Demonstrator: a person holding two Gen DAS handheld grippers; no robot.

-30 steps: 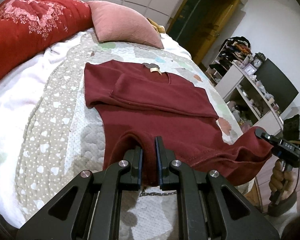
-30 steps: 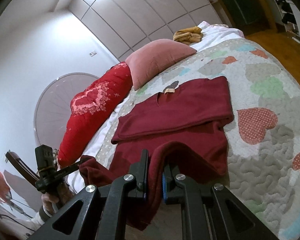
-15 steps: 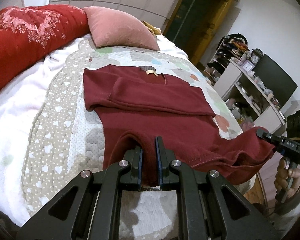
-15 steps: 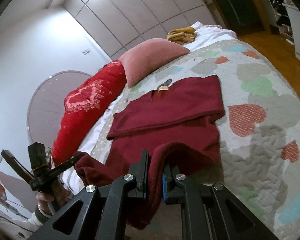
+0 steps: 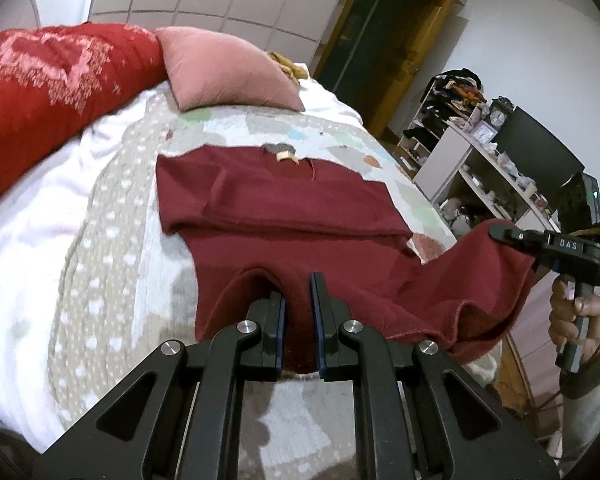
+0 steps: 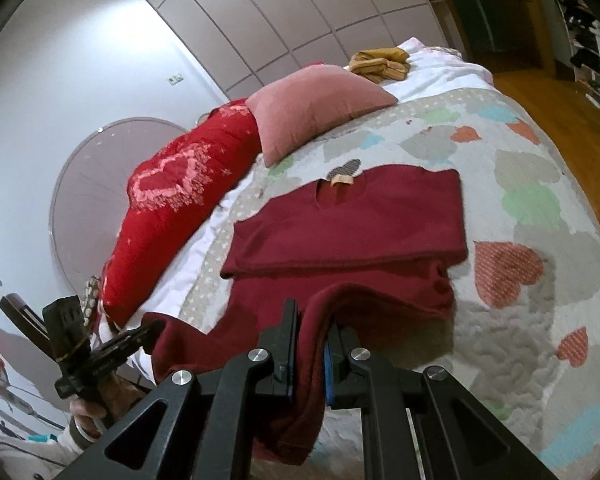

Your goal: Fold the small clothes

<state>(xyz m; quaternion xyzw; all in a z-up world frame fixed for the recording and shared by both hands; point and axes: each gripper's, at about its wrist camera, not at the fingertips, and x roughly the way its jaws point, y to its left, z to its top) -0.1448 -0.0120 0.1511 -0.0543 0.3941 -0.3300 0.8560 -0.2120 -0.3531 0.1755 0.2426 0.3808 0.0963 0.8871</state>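
My left claw (image 5: 298,316) clenched on maroon top (image 5: 284,216) near hem, right claw (image 6: 310,350) likewise; top's far part on bed quilt (image 6: 532,200). Left view alone shows shelves (image 5: 480,168); right view, yellow garment (image 6: 380,64).

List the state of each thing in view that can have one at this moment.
maroon shirt: sleeves folded across, collar end flat on quilt, hem end lifted.
left gripper: shut on the shirt's hem.
right gripper: shut on the shirt's hem.
pink pillow: lying beyond the collar.
yellow cloth: bunched, untouched.
door: cannot tell.
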